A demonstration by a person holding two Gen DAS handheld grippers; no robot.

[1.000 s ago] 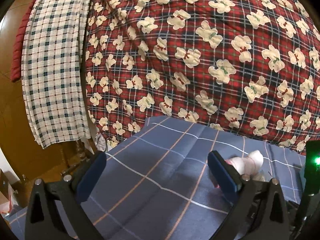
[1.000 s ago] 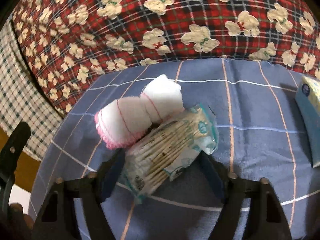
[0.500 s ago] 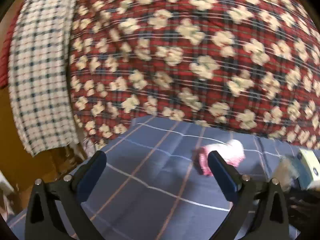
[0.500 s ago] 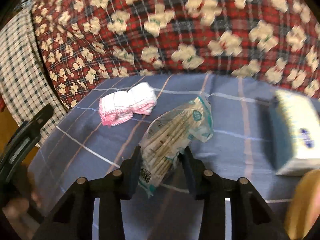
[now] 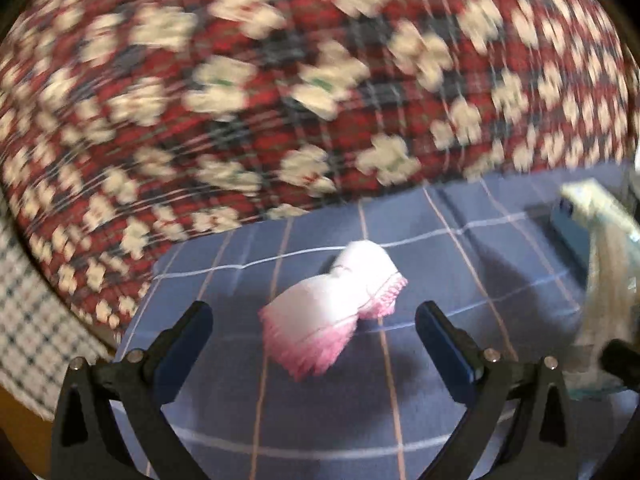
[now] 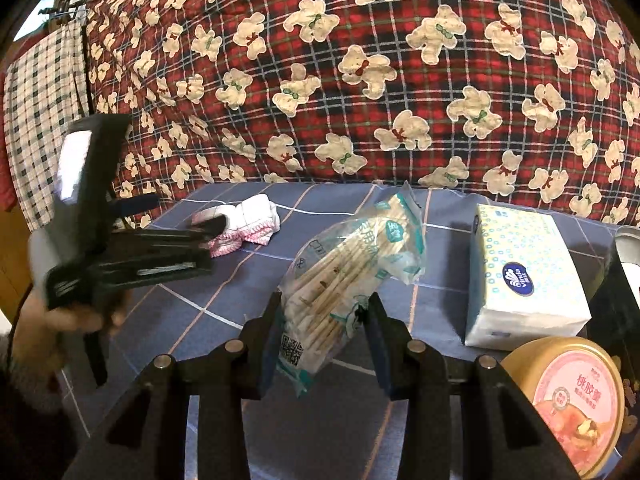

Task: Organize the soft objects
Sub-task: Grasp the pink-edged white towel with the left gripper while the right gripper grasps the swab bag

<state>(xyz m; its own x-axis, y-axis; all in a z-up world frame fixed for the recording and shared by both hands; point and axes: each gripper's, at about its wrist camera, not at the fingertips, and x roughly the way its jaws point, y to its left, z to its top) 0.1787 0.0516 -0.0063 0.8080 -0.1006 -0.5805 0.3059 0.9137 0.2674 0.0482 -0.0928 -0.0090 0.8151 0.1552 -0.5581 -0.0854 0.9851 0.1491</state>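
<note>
A rolled white cloth with pink fringed edges [image 5: 332, 312] lies on the blue checked cover [image 5: 440, 264]. My left gripper [image 5: 314, 330] stands open around its near end, and neither pad touches it. The view is blurred by motion. My right gripper [image 6: 325, 320] is shut on a clear pack of cotton swabs [image 6: 352, 264], held tilted above the cover. In the right wrist view the cloth roll [image 6: 248, 220] sits at the far left with the left gripper [image 6: 184, 220] beside it, held by a hand [image 6: 60, 320]. The swab pack [image 5: 608, 280] also shows at the right edge of the left view.
A pack of tissues [image 6: 524, 272] lies on the cover to the right of the swabs. A round gold tin with a pink lid [image 6: 568, 400] sits in front of it, and a dark box [image 6: 624, 280] is at the far right. A red bear-print quilt [image 6: 360, 80] rises behind.
The right gripper closed on the swab pack and carried it up and to the right, away from the cloth roll. The left gripper swung over and now has the roll between its open fingers.
</note>
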